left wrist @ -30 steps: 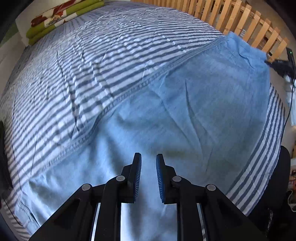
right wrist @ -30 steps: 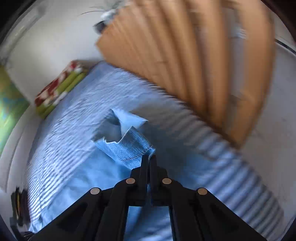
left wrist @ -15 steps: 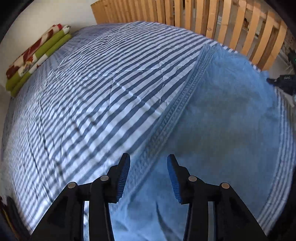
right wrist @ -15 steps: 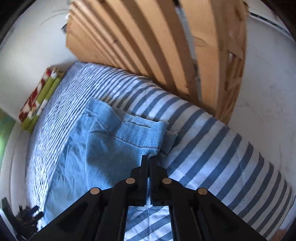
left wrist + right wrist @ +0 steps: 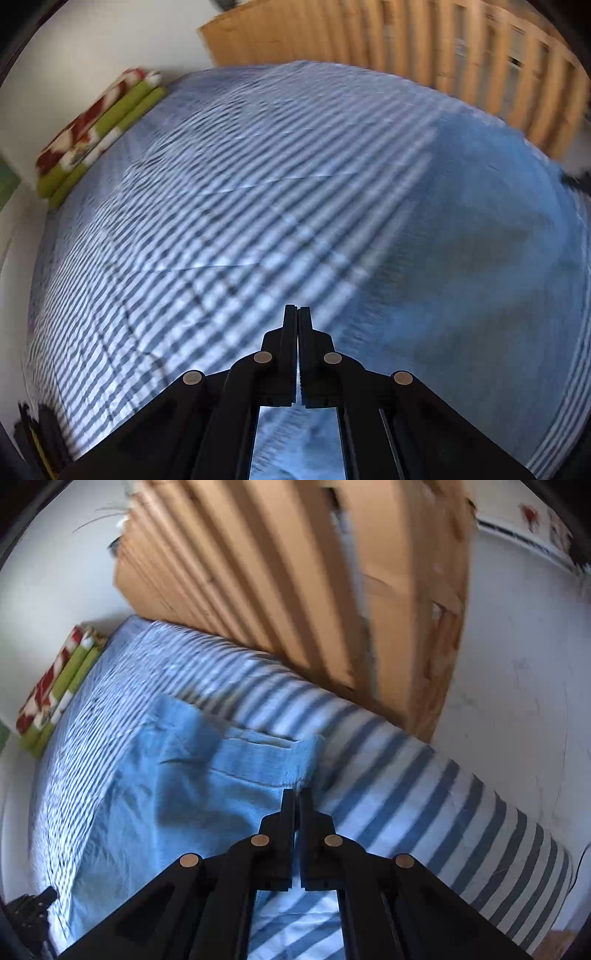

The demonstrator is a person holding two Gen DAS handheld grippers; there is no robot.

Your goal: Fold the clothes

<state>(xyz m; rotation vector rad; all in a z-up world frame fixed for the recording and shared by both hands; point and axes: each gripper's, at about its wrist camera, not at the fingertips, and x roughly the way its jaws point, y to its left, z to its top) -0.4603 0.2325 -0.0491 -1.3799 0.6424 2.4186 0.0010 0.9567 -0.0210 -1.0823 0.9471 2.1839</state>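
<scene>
A light blue denim garment [image 5: 480, 240] lies spread flat on the right part of a blue-and-white striped bed [image 5: 221, 221]. In the blurred left wrist view my left gripper [image 5: 297, 308] is shut right at the garment's long left edge, where denim meets stripes. The right wrist view shows the same garment [image 5: 184, 794] with a folded-over hem at its far end. There my right gripper [image 5: 297, 792] is shut on the hem's near right corner, low over the striped sheet [image 5: 424, 794].
A wooden slatted frame [image 5: 443, 48] [image 5: 295, 572] leans along the bed's far side. A folded green and red blanket [image 5: 99, 125] [image 5: 55, 686] lies at the far left corner. A white wall [image 5: 517, 664] is close on the right. A black device [image 5: 26, 912] sits at the lower left.
My left gripper slid left from the middle of the denim to its edge, opened wide, then shut. My right gripper lowered the lifted denim corner onto the bed and stayed shut.
</scene>
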